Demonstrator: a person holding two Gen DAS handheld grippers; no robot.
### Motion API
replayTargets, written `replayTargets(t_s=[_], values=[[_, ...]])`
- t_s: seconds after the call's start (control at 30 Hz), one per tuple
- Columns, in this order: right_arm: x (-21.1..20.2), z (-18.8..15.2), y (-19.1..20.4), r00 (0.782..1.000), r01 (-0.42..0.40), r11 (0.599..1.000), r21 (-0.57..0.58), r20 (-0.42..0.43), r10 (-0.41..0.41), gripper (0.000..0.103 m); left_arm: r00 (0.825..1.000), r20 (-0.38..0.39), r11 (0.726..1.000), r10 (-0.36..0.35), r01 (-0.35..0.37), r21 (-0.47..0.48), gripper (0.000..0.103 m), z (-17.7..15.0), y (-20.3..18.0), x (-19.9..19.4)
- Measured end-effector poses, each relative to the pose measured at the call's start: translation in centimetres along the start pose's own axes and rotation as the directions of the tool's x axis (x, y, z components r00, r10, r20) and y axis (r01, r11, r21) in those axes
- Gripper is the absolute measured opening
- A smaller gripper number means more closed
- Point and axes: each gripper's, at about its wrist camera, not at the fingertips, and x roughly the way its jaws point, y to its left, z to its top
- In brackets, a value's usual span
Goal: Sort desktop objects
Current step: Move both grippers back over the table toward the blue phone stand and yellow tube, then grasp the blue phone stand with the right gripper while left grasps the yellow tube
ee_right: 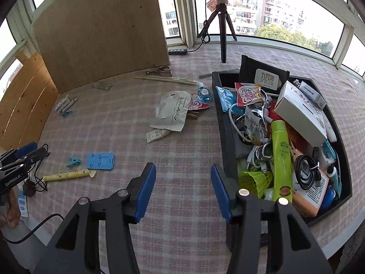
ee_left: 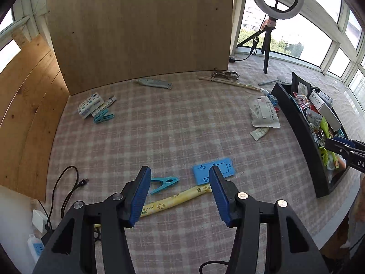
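Note:
My left gripper [ee_left: 180, 191] is open and empty, low over the checked tablecloth. Between and just beyond its fingers lie a yellow patterned stick [ee_left: 175, 199], a teal clothes peg [ee_left: 164, 183] and a blue phone stand [ee_left: 214, 171]. The same stick [ee_right: 68, 175], peg [ee_right: 73, 161] and stand [ee_right: 100, 161] show at the left of the right wrist view. My right gripper [ee_right: 183, 189] is open and empty, beside the near left wall of the black tray [ee_right: 225, 132], which is full of mixed items.
A white pouch [ee_left: 264, 111] and small tube [ee_left: 259, 133] lie left of the tray [ee_left: 296, 118]. A tissue pack [ee_left: 89, 105], tube and another peg [ee_left: 103, 117] lie at the far left. A wooden board [ee_left: 141, 27] stands behind. A ring-light tripod [ee_right: 223, 36] stands at the back. A black cable [ee_left: 66, 187] lies near left.

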Motion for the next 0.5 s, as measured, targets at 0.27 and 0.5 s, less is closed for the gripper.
replayTargets(t_s=[0.27, 0.5], values=[[2.7, -0.1, 6.3, 0.994, -0.102, 0.97, -0.222, -0.058, 0.091, 0.049, 0.997, -0.069, 0.996, 0.034, -0.029, 0.079, 0.051, -3.9, 3.0, 1.5], [6.5, 0.1, 11.4, 0.984, -0.164, 0.868, -0.469, -0.145, 0.107, 0.05, 0.986, -0.168, 0.974, 0.025, 0.013, 0.226, 0.051, -5.0, 2.5, 5.1]])
